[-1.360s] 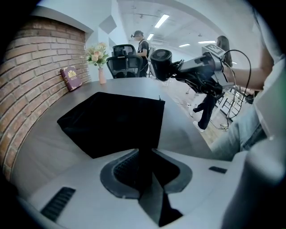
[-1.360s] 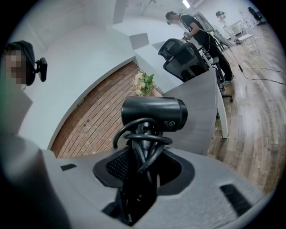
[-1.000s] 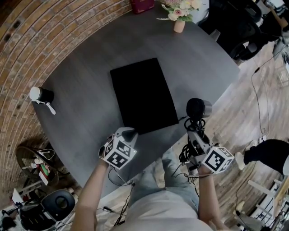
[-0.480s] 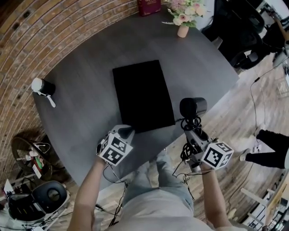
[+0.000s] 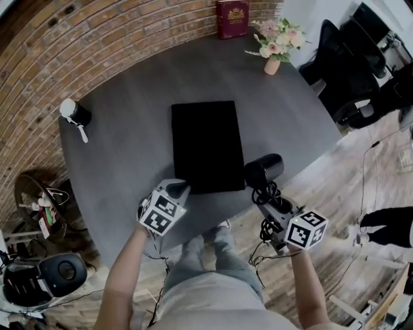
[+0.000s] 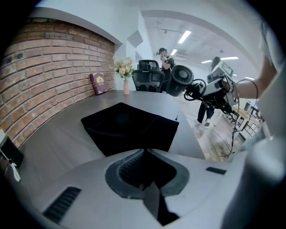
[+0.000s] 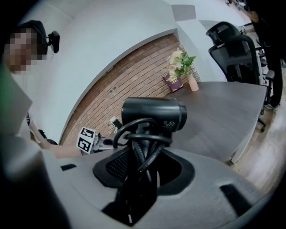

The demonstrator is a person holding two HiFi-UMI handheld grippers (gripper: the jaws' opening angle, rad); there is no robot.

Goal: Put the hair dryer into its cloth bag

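The left gripper sits at the near left corner of the black cloth bag. The head view hides its jaws. The left gripper view shows that the left gripper has just been closing its jaws, and the pads now pinch dark cloth at the bag's near edge. The right gripper is clenched on the handle of the black hair dryer, held over the tabletop's near right edge, just right of the bag's near right corner. Only the right gripper view resolves the grip: the right gripper clamps handle and wrapped cord together, with the hair dryer barrel lying crosswise above the jaws. The left gripper view shows the dryer's round grille end. The bag lies flat at the centre of the grey table. A small black-and-white device stands at the left edge. At the far edge stand a red book and a vase of flowers. A black office chair stands beyond the far right corner.
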